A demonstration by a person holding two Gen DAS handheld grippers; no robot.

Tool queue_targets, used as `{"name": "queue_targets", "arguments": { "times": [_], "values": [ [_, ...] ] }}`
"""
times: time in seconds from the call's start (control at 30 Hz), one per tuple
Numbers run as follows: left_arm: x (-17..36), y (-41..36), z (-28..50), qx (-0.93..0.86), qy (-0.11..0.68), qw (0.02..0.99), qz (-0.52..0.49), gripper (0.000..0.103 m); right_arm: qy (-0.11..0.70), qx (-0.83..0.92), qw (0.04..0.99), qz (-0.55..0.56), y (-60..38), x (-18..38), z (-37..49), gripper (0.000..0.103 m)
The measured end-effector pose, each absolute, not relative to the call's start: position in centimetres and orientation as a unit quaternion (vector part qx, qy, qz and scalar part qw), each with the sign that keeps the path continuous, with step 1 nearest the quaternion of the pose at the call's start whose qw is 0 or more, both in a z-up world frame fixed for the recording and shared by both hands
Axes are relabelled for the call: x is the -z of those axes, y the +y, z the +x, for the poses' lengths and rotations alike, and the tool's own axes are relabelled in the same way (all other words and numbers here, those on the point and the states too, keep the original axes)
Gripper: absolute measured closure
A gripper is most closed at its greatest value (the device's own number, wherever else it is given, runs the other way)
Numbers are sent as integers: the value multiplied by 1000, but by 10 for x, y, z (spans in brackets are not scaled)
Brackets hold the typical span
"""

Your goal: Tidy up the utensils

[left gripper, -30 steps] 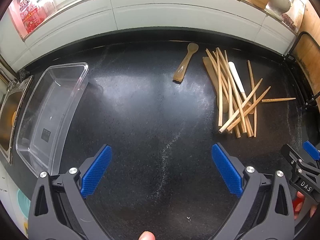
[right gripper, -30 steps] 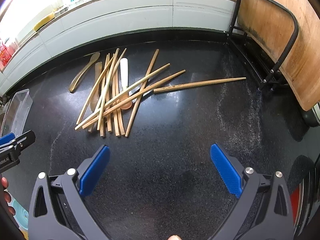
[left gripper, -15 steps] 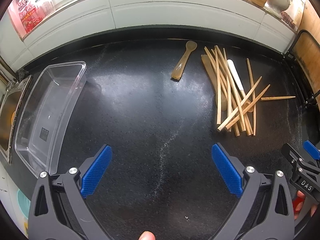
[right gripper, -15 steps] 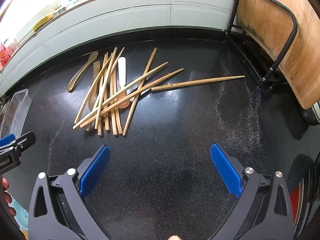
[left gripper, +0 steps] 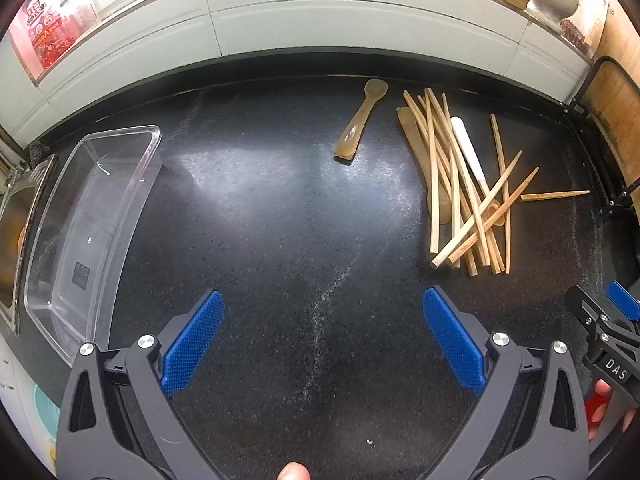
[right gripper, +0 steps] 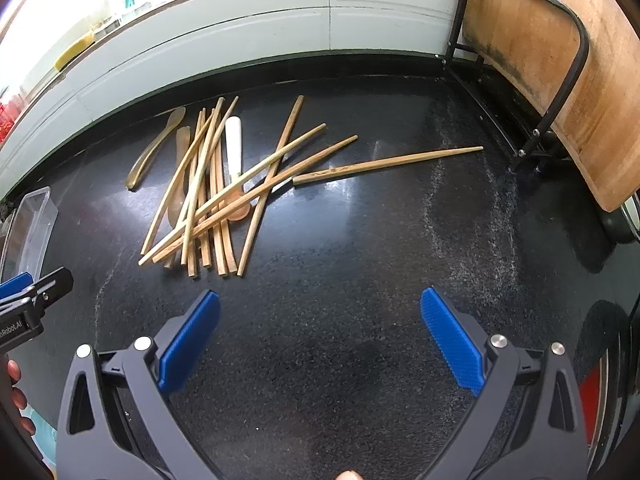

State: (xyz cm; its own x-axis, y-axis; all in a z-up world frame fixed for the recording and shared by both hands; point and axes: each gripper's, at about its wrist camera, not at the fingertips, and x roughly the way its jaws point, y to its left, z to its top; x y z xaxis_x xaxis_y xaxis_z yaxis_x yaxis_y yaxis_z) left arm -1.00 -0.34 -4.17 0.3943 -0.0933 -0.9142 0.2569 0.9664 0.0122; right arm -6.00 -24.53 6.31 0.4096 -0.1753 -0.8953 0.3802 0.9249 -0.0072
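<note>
chopsticks lie unmoved; both tongs stay open, slightly nearer.

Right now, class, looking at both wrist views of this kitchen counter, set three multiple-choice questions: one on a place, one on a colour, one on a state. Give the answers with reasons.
1. Where does the clear plastic container sit, seen from the left wrist?
A. among the chopsticks
B. at the counter's left edge
C. against the cutting board

2. What colour are the left gripper pads?
A. red
B. green
C. blue

3. How is the right gripper?
A. open, holding nothing
B. shut on a chopstick
C. shut on a spoon

Answers: 1 B, the container lies far left, away from the chopstick pile. 2 C, both pads are blue. 3 A, its jaws stand wide apart over the bare countertop.
</note>
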Motion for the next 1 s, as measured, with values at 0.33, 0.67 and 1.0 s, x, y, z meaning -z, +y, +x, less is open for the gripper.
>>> {"name": "queue_targets", "arguments": {
  "times": [0.33,0.67,1.0],
  "values": [
    [48,-8,3,111,545,827,82,6,528,177,824,105,-249,-56,-52,5],
    [56,-14,20,119,551,821,89,6,531,193,818,111,-255,-49,-39,5],
    [67,-30,45,132,552,815,115,6,522,246,801,159,-289,-42,-34,6]
  ]
}}
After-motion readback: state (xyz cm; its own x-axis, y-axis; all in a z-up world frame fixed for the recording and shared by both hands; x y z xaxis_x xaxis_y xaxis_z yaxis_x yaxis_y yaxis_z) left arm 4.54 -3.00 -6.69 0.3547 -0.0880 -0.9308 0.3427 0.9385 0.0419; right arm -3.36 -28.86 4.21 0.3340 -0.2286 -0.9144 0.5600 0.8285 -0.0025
